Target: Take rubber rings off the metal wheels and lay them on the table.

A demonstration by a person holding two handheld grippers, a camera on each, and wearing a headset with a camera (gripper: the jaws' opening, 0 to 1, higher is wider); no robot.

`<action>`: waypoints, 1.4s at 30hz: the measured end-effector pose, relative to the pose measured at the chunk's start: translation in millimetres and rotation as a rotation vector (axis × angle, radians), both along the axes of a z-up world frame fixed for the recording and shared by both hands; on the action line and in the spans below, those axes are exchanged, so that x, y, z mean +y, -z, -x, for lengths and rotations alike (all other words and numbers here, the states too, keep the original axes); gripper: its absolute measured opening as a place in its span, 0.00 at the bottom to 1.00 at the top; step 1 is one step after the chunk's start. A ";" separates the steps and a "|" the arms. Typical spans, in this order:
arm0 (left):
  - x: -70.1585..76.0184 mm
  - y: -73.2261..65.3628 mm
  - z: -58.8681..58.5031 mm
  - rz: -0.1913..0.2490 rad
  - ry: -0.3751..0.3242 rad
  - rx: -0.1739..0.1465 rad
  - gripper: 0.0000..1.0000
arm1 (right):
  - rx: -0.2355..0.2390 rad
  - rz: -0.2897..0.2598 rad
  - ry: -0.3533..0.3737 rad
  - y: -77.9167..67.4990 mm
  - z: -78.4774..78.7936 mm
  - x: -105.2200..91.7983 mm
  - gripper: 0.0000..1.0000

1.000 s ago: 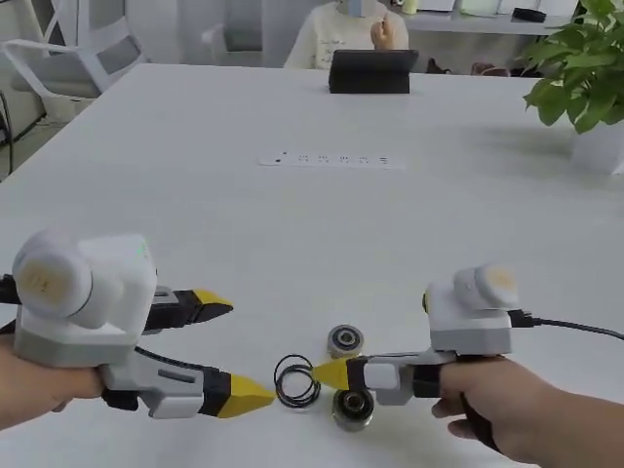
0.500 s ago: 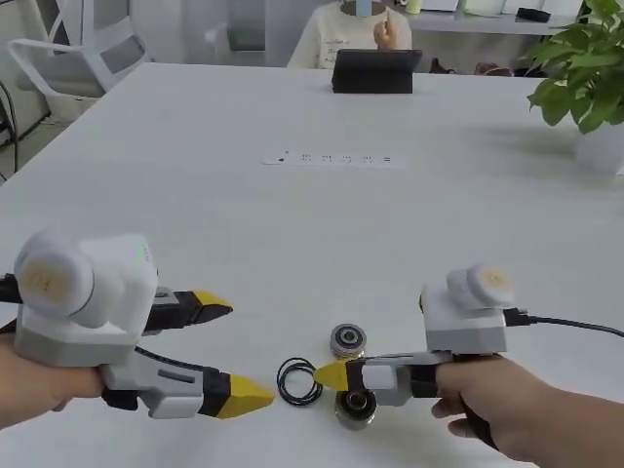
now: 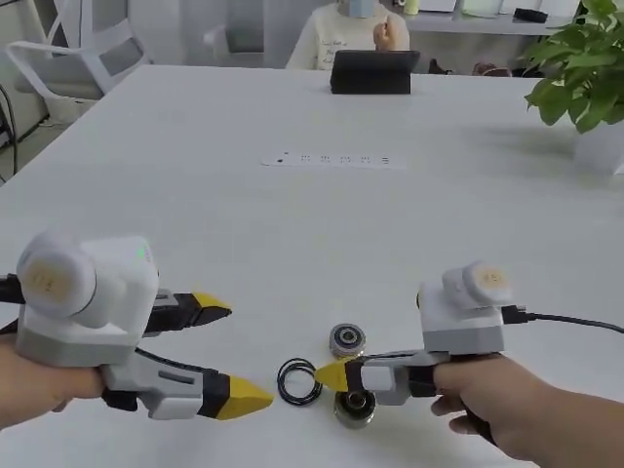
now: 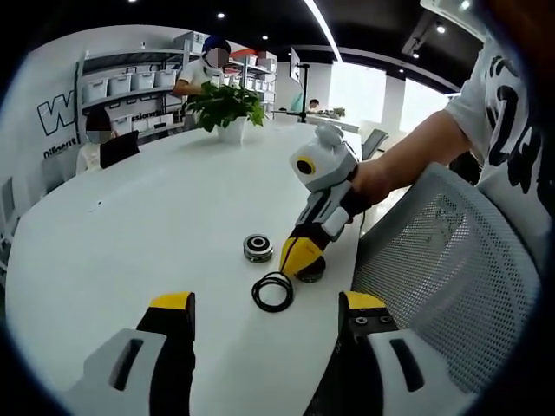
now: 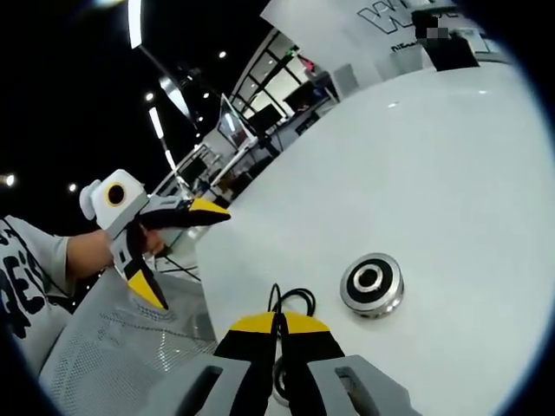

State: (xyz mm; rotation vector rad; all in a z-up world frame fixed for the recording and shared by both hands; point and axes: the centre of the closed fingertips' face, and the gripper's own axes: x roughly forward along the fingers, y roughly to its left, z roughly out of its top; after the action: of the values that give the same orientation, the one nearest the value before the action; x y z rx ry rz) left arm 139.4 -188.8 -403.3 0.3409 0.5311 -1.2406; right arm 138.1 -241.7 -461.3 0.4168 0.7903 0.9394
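Two black rubber rings (image 3: 297,382) lie overlapped on the white table (image 3: 312,224). One bare metal wheel (image 3: 346,338) rests just beyond them. A second wheel (image 3: 353,408) sits under my right gripper (image 3: 327,373), whose yellow jaws are shut, with the tip at the rings' right edge. I cannot tell whether it pinches a ring. My left gripper (image 3: 229,351) hovers open to the left of the rings with nothing in it. From the left gripper (image 4: 269,303) the rings (image 4: 273,292) lie straight ahead. From the right gripper (image 5: 276,322) the rings (image 5: 290,299) and the far wheel (image 5: 371,284) show.
A white power strip (image 3: 336,159) lies mid-table. A dark laptop (image 3: 375,70) stands at the far edge with a seated person behind it. A potted plant (image 3: 580,68) is at the far right. A mesh chair (image 4: 442,260) stands by the near table edge.
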 end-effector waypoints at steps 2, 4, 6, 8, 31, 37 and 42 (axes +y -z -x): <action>0.0 -0.1 0.2 0.000 0.000 0.001 0.65 | -0.008 0.007 0.004 -0.1 -1.0 -0.8 0.00; 0.1 -0.2 0.5 0.000 0.000 0.000 0.65 | -0.009 0.003 0.009 -0.8 -2.1 -1.2 0.00; 0.3 -0.2 1.0 -0.001 0.001 0.001 0.65 | -0.011 0.003 0.009 -1.1 -2.3 -1.2 0.00; 0.4 -0.2 1.5 -0.002 0.002 0.001 0.65 | -0.015 0.008 0.009 -0.8 -2.8 -1.5 0.00; -1.3 -3.1 3.6 0.005 0.004 0.004 0.65 | -0.136 0.064 0.011 -13.3 -7.3 -9.2 0.12; -3.4 -4.2 4.7 0.004 0.011 0.001 0.65 | -0.165 0.044 0.039 -24.4 -9.5 -16.0 0.15; -6.0 -6.2 5.6 0.008 0.015 -0.001 0.65 | -0.202 0.048 0.049 -32.9 -9.8 -21.3 0.17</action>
State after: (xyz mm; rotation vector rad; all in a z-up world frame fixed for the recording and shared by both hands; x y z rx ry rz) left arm 133.8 -194.7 -397.0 0.3391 0.5233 -1.2568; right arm 147.9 -263.0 -428.4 0.2932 0.6147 0.8992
